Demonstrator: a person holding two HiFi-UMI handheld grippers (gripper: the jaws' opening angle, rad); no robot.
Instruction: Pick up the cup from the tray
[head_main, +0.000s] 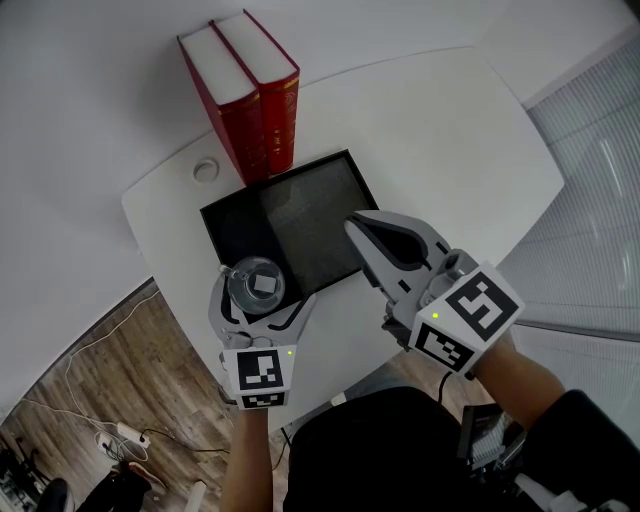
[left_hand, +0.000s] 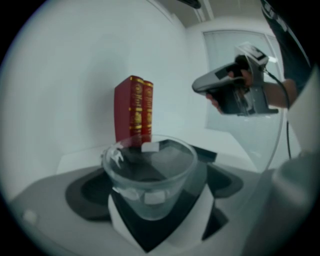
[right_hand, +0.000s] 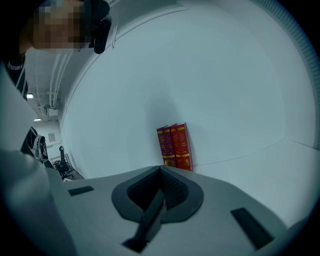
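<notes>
Cup (head_main: 257, 281), a clear glass one that looks empty, sits between the jaws of the left gripper (head_main: 262, 305) at the near left corner of the black tray (head_main: 312, 232). The left gripper view shows the jaws closed against the cup's lower wall on both sides. No view shows whether its base is clear of the tray. The right gripper (head_main: 364, 230) hangs over the middle of the tray with its jaws pressed together on nothing. Two red books (head_main: 250, 90) stand upright at the tray's far edge, on the white surface (head_main: 450, 130).

The main risk is probably the hold itself. The glass is smooth and the wall flares toward the rim, so a light squeeze could let the cup slide or rock between the jaws as it rises, while a hard squeeze could stress thin glass. Because the grip is low on the cup, a tilt of the gripper would likely tip the cup toward the person.

The tray's raised rim is just beside the cup, so a sideways pull before a clean lift could catch the base and jolt it loose.

The right gripper is near enough that a careless swing of either one might knock them together.
</notes>
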